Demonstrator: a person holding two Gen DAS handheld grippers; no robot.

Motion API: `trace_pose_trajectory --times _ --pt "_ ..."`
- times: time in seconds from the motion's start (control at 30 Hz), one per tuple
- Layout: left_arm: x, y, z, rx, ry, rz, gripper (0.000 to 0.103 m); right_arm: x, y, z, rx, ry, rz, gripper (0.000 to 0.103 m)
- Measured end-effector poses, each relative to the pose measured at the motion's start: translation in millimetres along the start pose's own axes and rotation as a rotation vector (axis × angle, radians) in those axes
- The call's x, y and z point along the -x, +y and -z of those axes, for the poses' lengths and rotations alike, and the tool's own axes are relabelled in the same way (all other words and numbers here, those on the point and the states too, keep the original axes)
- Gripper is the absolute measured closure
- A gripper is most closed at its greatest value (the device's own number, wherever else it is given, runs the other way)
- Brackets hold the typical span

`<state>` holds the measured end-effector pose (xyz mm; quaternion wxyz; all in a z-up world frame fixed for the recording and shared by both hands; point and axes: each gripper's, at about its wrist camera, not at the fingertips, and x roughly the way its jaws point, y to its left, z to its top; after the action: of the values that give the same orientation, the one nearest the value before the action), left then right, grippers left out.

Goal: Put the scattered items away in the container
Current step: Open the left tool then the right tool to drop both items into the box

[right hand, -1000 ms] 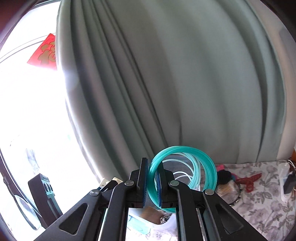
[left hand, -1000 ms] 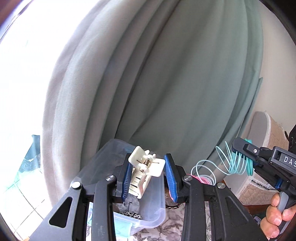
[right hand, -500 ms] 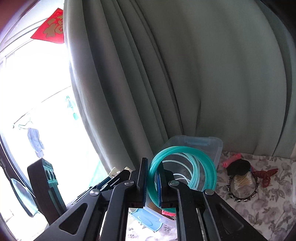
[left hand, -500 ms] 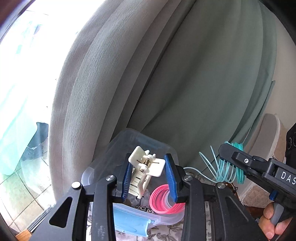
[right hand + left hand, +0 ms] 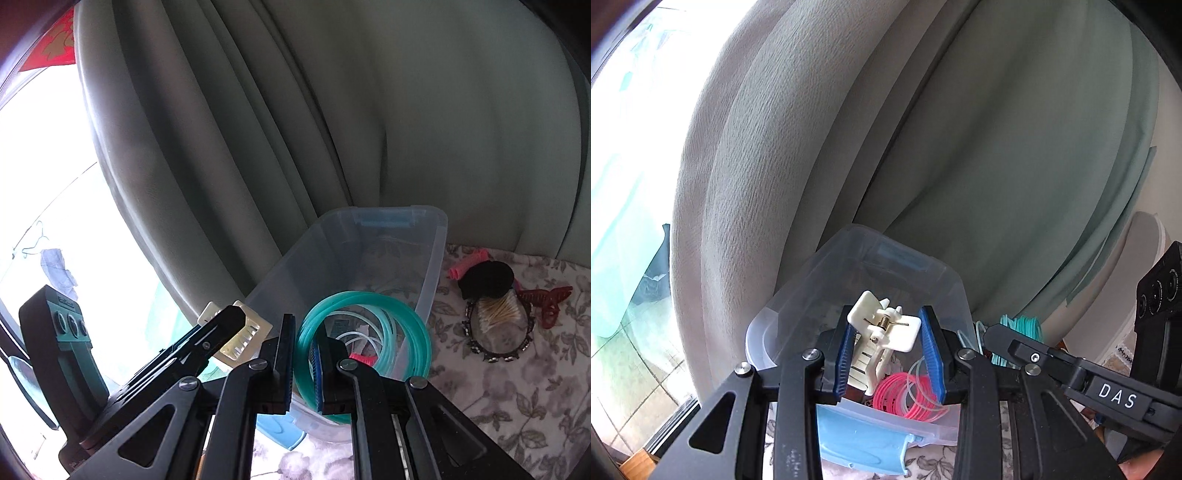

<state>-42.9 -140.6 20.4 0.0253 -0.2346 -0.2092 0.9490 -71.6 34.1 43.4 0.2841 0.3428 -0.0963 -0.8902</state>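
At lower centre, the left tool (image 5: 886,350) clamps a cream clip (image 5: 882,332) above the clear container (image 5: 945,288). The right tool (image 5: 304,363) pinches teal rings (image 5: 399,325) at lower centre, over the container's near end.

Your left wrist camera looks forward and slightly down along its fingers, close over the clear plastic storage box (image 5: 945,280), with the grey-green curtain (image 5: 960,147) behind. Your right wrist camera faces the same box (image 5: 436,243) and curtain (image 5: 332,110) from beside it, also near, angled downward.
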Motion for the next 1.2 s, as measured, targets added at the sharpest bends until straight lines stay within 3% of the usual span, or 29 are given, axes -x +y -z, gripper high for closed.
trace_pose_trajectory --times 0.23,0.57,0.67,1.2 --pt "-24.7 6.0 4.0 0.001 0.035 -0.005 0.067 -24.8 -17.9 2.6 -0.002 0.042 -0.009 0.093" --pt "-56.8 21.0 2.8 0.017 0.066 -0.035 0.067 -50.8 -11.4 -9.7 0.011 0.062 -0.034 0.093" --pt "-65.2 23.3 2.4 0.012 0.072 -0.049 0.067 -47.7 5.6 5.9 0.01 0.09 -0.038 0.093" --pt "-90.4 27.3 -6.0 -0.013 0.079 -0.078 0.067 -73.1 -4.3 17.7 0.016 0.134 0.012 0.09"
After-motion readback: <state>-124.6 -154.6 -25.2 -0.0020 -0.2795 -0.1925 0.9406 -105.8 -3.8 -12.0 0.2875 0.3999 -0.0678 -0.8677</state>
